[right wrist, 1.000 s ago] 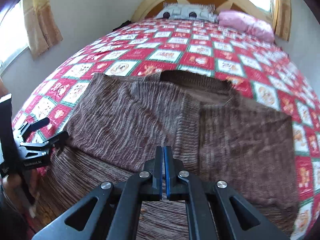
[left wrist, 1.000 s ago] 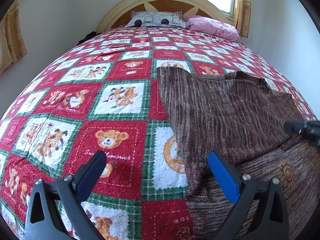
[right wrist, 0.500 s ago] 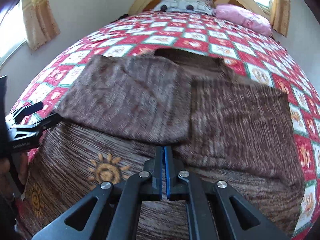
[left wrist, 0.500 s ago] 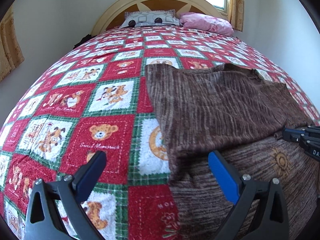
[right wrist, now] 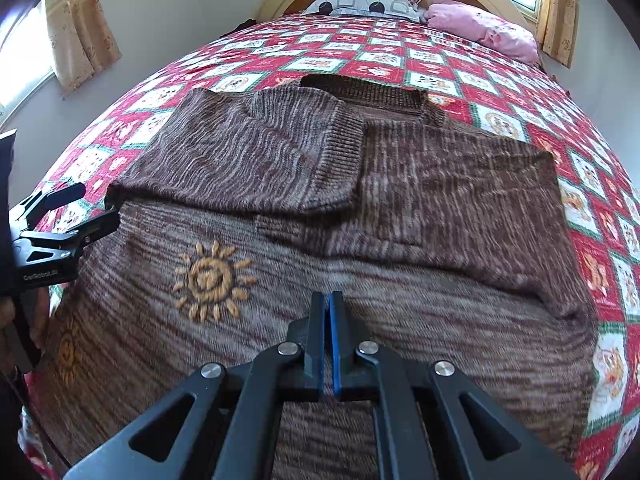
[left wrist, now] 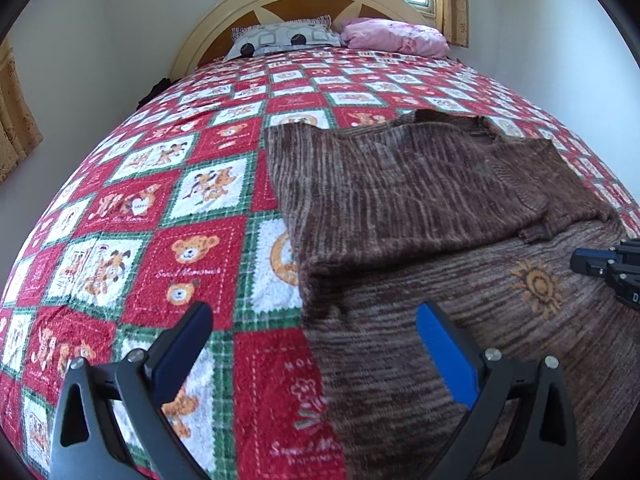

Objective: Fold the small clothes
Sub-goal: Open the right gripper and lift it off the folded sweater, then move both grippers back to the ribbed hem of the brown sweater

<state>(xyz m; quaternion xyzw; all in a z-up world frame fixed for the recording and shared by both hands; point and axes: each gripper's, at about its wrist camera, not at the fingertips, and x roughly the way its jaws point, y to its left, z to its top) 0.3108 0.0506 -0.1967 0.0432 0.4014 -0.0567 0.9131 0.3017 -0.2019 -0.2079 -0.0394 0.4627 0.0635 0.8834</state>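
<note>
Brown sweater point(right wrist: 312, 184) lies flat on teddy-bear quilt point(left wrist: 160, 208), both sleeves folded across chest. Left gripper point(left wrist: 312, 328) spread wide over sweater's left edge, holding nothing. Right gripper point(right wrist: 327, 300) pressed together above hem, nothing visibly pinched.

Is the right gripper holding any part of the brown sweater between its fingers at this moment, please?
No. In the right wrist view the right gripper has its fingers pressed together with nothing between them, above the brown sweater.
</note>
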